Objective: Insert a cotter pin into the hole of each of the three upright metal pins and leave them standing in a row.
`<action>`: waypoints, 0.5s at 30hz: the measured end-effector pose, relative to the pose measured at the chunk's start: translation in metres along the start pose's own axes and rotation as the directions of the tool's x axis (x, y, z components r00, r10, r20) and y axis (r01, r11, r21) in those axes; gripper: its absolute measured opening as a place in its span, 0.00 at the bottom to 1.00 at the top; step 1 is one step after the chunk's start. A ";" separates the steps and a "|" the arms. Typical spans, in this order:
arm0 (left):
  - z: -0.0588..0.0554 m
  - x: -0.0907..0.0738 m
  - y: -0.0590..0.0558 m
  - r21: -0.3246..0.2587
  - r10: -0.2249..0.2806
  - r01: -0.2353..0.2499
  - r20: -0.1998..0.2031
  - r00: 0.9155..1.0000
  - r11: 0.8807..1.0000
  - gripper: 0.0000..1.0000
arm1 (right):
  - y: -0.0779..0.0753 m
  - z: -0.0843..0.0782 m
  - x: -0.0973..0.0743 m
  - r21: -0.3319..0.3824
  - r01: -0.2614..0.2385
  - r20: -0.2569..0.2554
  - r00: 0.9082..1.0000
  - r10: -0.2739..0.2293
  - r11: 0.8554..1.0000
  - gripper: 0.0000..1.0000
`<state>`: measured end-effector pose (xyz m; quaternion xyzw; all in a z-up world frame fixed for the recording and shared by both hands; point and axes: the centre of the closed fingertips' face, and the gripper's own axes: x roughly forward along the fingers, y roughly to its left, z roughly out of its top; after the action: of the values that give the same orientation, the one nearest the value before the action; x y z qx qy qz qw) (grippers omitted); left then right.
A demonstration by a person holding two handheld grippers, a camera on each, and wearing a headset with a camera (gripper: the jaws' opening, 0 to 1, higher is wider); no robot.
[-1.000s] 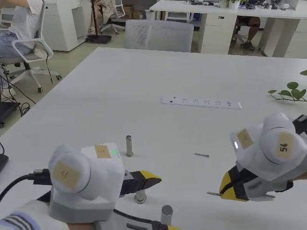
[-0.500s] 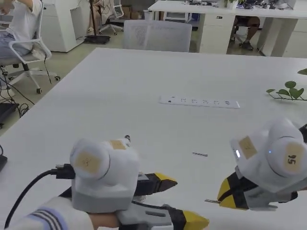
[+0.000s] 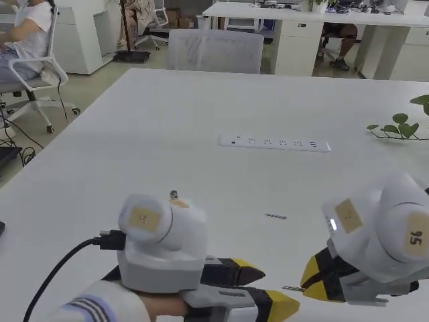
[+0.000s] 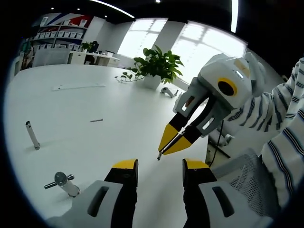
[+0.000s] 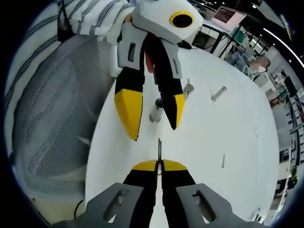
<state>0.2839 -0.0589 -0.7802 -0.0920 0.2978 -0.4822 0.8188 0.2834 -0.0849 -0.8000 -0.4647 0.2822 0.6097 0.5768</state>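
Note:
My right gripper (image 3: 310, 287) is shut on a thin cotter pin (image 5: 159, 148) that sticks out past its tips toward the left gripper. The left gripper (image 3: 265, 288) is open, with its yellow-tipped jaws apart. In the right gripper view a short upright metal pin (image 5: 156, 110) stands between those jaws. A second metal pin (image 4: 64, 183) left of the left jaws has a cotter pin through its top. The third, taller metal pin (image 4: 32, 135) stands farther off, bare. A loose cotter pin (image 3: 275, 216) lies on the white table (image 3: 201, 121).
A white power strip (image 3: 275, 143) lies across the middle of the table. A leafy plant (image 3: 401, 125) reaches in at the right edge. A grey chair (image 3: 214, 50) stands at the far side, with desks and seated people beyond.
My left gripper has moved right and forward, and in the head view its body now covers the two nearer metal pins. The right gripper has stayed almost still, holding the cotter pin.

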 end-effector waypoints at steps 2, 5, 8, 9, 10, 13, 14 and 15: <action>-0.001 0.001 -0.001 -0.004 -0.004 0.004 -0.005 1.000 1.000 0.34 | 0.002 0.001 -0.001 0.002 0.007 0.004 1.000 -0.007 1.000 0.03; -0.004 0.003 -0.002 -0.010 -0.008 0.008 -0.015 1.000 1.000 0.32 | 0.004 0.001 -0.001 0.007 0.022 0.009 1.000 -0.022 1.000 0.03; -0.004 0.004 -0.004 -0.017 -0.014 0.014 -0.018 1.000 1.000 0.30 | 0.006 0.003 -0.002 0.008 0.045 0.016 0.999 -0.045 0.999 0.03; -0.004 0.004 -0.005 -0.021 -0.016 0.016 -0.017 1.000 1.000 0.29 | 0.008 0.003 -0.002 0.008 0.049 0.014 0.999 -0.050 0.999 0.03; -0.004 0.004 -0.005 -0.023 -0.016 0.015 -0.016 1.000 1.000 0.29 | 0.009 0.003 -0.002 0.007 0.059 0.016 0.998 -0.059 0.998 0.03; -0.004 0.005 -0.005 -0.037 -0.017 0.017 -0.015 1.000 0.999 0.28 | 0.011 0.004 -0.002 0.011 0.077 0.019 0.997 -0.078 0.997 0.03; -0.004 0.005 -0.005 -0.038 -0.018 0.017 -0.016 1.000 0.999 0.27 | 0.010 0.005 -0.003 0.011 0.096 0.022 0.995 -0.096 0.995 0.03; -0.005 0.004 -0.005 -0.040 -0.019 0.019 -0.016 1.000 0.999 0.27 | 0.011 0.005 -0.003 0.008 0.109 0.024 0.994 -0.110 0.994 0.03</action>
<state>0.2793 -0.0645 -0.7836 -0.1071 0.3130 -0.4847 0.8097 0.2714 -0.0833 -0.7970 -0.4699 0.2514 0.5817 0.6145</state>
